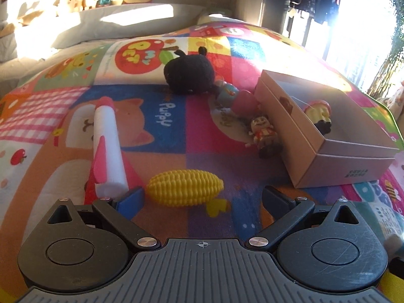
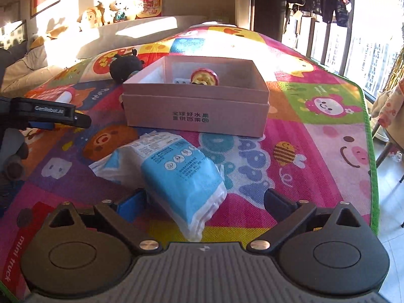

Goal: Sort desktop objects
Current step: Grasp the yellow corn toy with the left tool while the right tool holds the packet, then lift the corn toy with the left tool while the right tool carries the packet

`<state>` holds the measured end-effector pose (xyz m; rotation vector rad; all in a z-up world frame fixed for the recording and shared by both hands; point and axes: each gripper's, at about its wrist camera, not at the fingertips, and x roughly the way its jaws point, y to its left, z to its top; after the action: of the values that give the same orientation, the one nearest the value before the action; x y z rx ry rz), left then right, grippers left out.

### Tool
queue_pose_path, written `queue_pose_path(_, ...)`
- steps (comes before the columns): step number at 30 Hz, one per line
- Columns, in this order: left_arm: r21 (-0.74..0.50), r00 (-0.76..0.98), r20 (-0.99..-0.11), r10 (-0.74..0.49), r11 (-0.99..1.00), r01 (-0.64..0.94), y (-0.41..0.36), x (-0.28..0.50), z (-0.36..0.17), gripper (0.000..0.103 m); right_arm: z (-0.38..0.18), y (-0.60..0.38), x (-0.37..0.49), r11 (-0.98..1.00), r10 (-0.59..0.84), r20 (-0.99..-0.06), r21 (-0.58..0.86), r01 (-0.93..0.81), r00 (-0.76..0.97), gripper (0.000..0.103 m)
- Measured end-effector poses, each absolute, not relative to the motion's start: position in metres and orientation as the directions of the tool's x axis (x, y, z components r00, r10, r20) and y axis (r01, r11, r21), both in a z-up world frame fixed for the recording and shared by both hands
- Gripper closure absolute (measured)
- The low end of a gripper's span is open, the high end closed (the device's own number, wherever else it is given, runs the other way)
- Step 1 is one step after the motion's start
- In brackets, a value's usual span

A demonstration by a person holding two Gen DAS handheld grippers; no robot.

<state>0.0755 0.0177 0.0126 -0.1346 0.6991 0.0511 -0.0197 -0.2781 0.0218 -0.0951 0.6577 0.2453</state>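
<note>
The left gripper (image 1: 203,197) has its jaws wide apart and holds nothing; the yellow plastic corn cob (image 1: 185,187) lies on the mat between the fingertips, closer to the left one. The right gripper (image 2: 205,202) is also spread wide, w/ the light-blue and white soft plastic packet (image 2: 176,174) lying between its fingers, not clamped.

The colourful cartoon play mat (image 2: 315,151) ends at a green border on the right side, and beyond it is bare floor. Right of the packet the mat is free up to that border. The pink open cardboard box (image 2: 197,116) sits just behind the packet, its near wall facing the right gripper. Inside is a small red and yellow figure (image 2: 203,77).

In the left view, a white foam cylinder w/ pink strip (image 1: 107,149) lies just left of the corn. A small brown-haired doll figure (image 1: 262,133) lies against the box's side wall, and a black crocheted plush toy (image 1: 188,72) sits farther back.

Readable text: "Puppy" and "MY PET" on the mat, "mini truck" at the left edge in the right view, Chinese characters on the box front, approx. "CenRobot.AI" on the left gripper's side.
</note>
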Motion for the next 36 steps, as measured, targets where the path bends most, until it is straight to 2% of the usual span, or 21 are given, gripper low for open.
queue_pose_path(5,-0.078,0.769,-0.640,0.000,0.995,-0.065,0.022,0.081,0.012,0.001,0.038,-0.287,-0.017,0.966,0.220,-0.564,0.010,-0.260,0.796,0.000)
queue_pose_path(7,-0.051,0.771,-0.637,0.006,0.997,-0.050,0.020,0.081,0.011,0.009,0.041,-0.289,-0.012,0.970,0.204,-0.549,0.004,-0.242,0.810,0.000)
queue_pose_path(8,-0.036,0.767,-0.641,0.006,0.999,-0.038,0.019,0.082,0.010,0.024,0.042,-0.289,-0.010,0.973,0.194,-0.544,0.001,-0.231,0.816,0.000)
queue_pose_path(9,-0.027,0.761,-0.649,0.005,0.999,-0.029,0.018,0.083,0.008,0.030,0.043,-0.290,-0.007,0.974,0.190,-0.541,0.000,-0.226,0.819,0.000)
queue_pose_path(15,-0.009,0.762,-0.646,-0.044,0.999,0.050,0.008,0.065,0.009,0.031,0.048,-0.292,0.003,0.970,0.199,-0.525,-0.011,-0.241,0.827,0.000)
queue_pose_path(18,-0.024,0.749,-0.651,-0.125,0.989,0.145,-0.007,0.040,0.011,0.031,0.055,-0.301,0.014,0.978,0.191,-0.511,0.029,-0.205,0.838,0.001)
queue_pose_path(19,-0.034,0.740,-0.656,-0.152,0.985,0.172,-0.011,0.033,0.011,0.031,0.056,-0.304,0.019,0.984,0.163,-0.508,0.020,-0.178,0.846,0.004)
queue_pose_path(21,-0.051,0.717,-0.669,-0.197,0.974,0.220,-0.021,0.018,0.009,0.030,0.054,-0.309,0.035,0.990,0.113,-0.532,-0.009,-0.139,0.839,0.031)
queue_pose_path(23,-0.031,0.715,-0.669,-0.203,0.969,0.246,-0.030,0.005,0.008,0.028,0.047,-0.316,0.052,0.994,0.086,-0.579,-0.010,-0.113,0.811,0.047)
queue_pose_path(24,-0.024,0.713,-0.669,-0.208,0.966,0.258,-0.033,0.000,0.009,0.024,0.042,-0.319,0.057,0.994,0.085,-0.596,-0.008,-0.112,0.799,0.049)
queue_pose_path(27,-0.029,0.717,-0.660,-0.224,0.961,0.273,-0.037,-0.007,0.012,0.013,0.026,-0.321,0.061,0.991,0.062,-0.634,-0.053,-0.123,0.771,0.049)
queue_pose_path(31,-0.015,0.727,-0.654,-0.209,0.965,0.263,-0.037,-0.007,0.014,0.012,0.018,-0.314,0.033,0.978,0.115,-0.672,-0.051,-0.201,0.732,0.049)
queue_pose_path(34,-0.029,0.726,-0.652,-0.219,0.964,0.265,-0.038,-0.005,0.016,0.012,0.021,-0.307,0.007,0.958,0.178,-0.678,-0.048,-0.284,0.713,0.043)
queue_pose_path(36,-0.028,0.728,-0.648,-0.224,0.962,0.271,-0.040,-0.004,0.017,0.010,0.027,-0.306,-0.007,0.950,0.202,-0.668,-0.043,-0.308,0.716,0.029)
